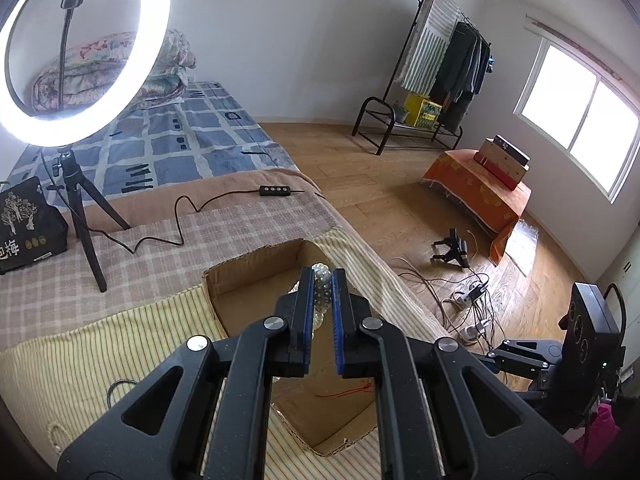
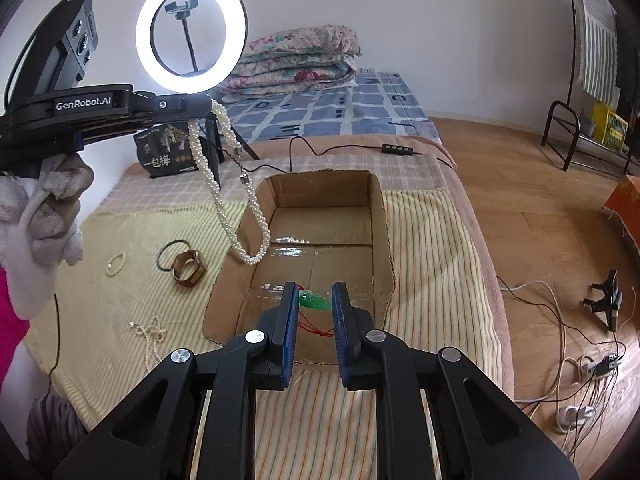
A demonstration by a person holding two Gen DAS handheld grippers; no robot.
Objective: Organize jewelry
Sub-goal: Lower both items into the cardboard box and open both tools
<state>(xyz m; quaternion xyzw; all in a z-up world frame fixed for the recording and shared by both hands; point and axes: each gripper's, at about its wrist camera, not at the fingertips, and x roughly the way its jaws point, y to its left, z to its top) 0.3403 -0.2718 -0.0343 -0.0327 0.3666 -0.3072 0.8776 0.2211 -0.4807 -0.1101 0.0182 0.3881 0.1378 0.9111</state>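
My left gripper (image 1: pixel 322 276) is shut on a pearl necklace (image 1: pixel 323 285) and holds it over the open cardboard box (image 1: pixel 256 268). In the right wrist view the left gripper (image 2: pixel 202 105) is raised at upper left, and the necklace (image 2: pixel 224 204) hangs from it in a long loop down to the box's left wall (image 2: pixel 256 204). My right gripper (image 2: pixel 315 294) is open at the box's near edge. A green pendant on red cord (image 2: pixel 314 301) lies on the box floor between its fingers. A bronze bangle (image 2: pixel 188 269), a dark ring (image 2: pixel 168 254), a small bead bracelet (image 2: pixel 116 262) and a thin chain (image 2: pixel 150 332) lie on the striped cloth.
A ring light on a tripod (image 2: pixel 191 32) and a dark snack bag (image 2: pixel 164 152) stand behind the box. A cable with remote (image 2: pixel 398 149) runs across the bed. Wood floor with cables (image 2: pixel 592 368) lies to the right.
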